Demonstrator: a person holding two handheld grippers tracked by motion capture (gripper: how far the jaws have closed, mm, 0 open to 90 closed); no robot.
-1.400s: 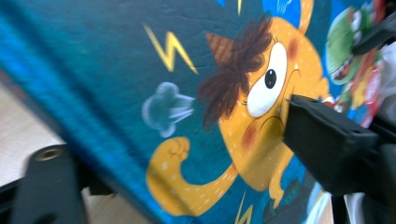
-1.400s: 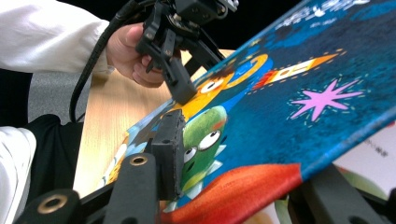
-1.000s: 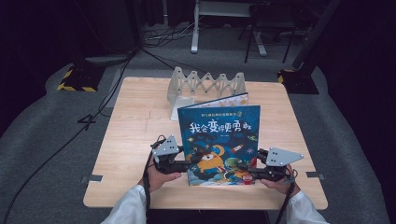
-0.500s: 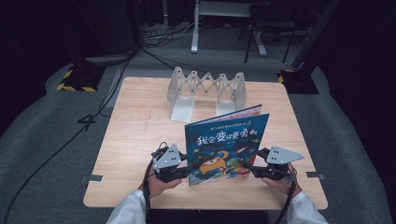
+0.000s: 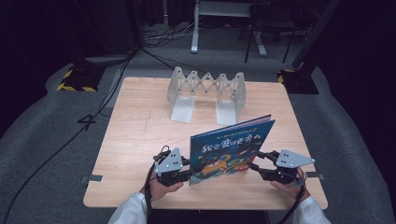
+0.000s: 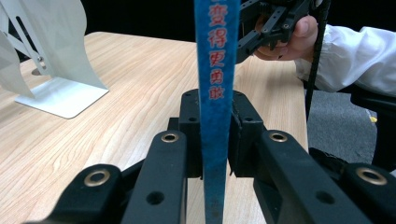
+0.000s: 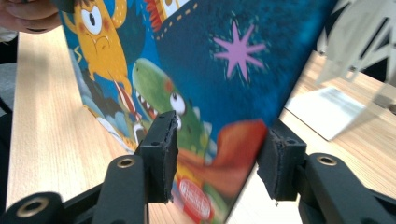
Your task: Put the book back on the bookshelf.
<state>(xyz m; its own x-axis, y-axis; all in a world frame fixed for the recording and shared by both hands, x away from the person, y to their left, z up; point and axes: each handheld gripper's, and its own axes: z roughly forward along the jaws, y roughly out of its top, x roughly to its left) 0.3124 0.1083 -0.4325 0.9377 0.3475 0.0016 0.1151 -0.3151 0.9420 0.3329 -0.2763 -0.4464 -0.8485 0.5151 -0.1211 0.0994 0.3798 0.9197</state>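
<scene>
A picture book (image 5: 231,149) with a blue cover and cartoon monsters stands tilted on its lower edge near the table's front. My left gripper (image 5: 190,169) is shut on the lower left corner by the spine. In the left gripper view both pads press the blue spine (image 6: 215,70) at my left gripper (image 6: 215,126). My right gripper (image 5: 256,161) is at the book's right edge. Its jaws have just been opening. In the right gripper view the book's corner (image 7: 224,70) sits inside my right gripper (image 7: 217,158), and the right pad (image 7: 275,163) is clear of it.
A grey folding book stand (image 5: 205,88) with two flat feet stands at the back of the wooden table (image 5: 135,140), also seen as the book stand (image 6: 51,60) in the left gripper view. Bare wood lies between it and the book. Cables and yellow-black floor blocks (image 5: 74,79) lie beyond.
The book has swung from leaning back, its cover toward the camera, to more upright and foreshortened. The left gripper's jaws have closed on its spine. The right gripper edged in at the right edge.
</scene>
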